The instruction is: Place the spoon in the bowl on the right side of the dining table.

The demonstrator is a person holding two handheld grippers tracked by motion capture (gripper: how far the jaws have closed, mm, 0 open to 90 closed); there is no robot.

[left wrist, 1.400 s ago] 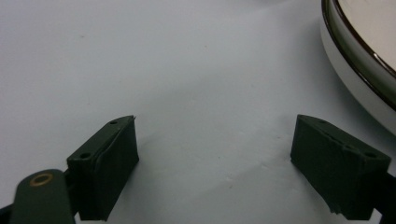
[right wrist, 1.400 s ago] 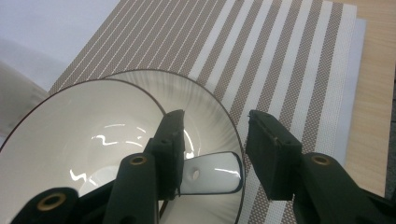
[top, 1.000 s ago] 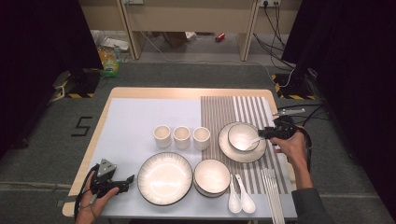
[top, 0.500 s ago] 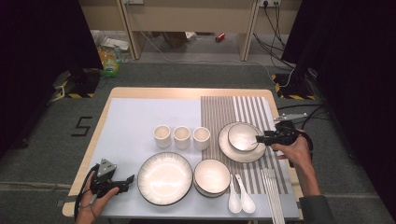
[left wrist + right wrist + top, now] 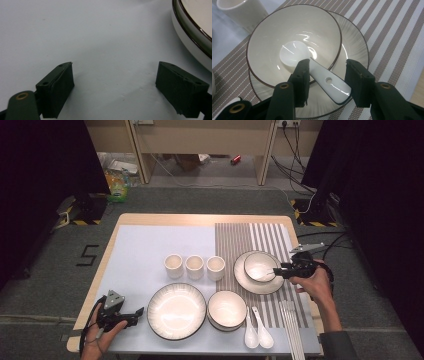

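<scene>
Spoon: a glossy white ceramic soup spoon [image 5: 312,67] lies in the small white bowl with a dark rim [image 5: 260,266], its scoop on the bowl's floor and its handle leaning over the rim toward the right gripper [image 5: 327,75].
Bowl: stands on a ribbed white saucer [image 5: 250,285], just right of three plain cups [image 5: 194,267].
Right gripper: jaws apart, straddling the handle; they have just been closing, and the pads do not look pressed on it.
Left gripper [image 5: 131,316]: jaws wide apart over bare mat, left of the large plate [image 5: 176,310].
Handling: probably light, stiff, slick-glazed and chippable.
Hold: across the handle's flat near its hole, squarely, gently.
</scene>
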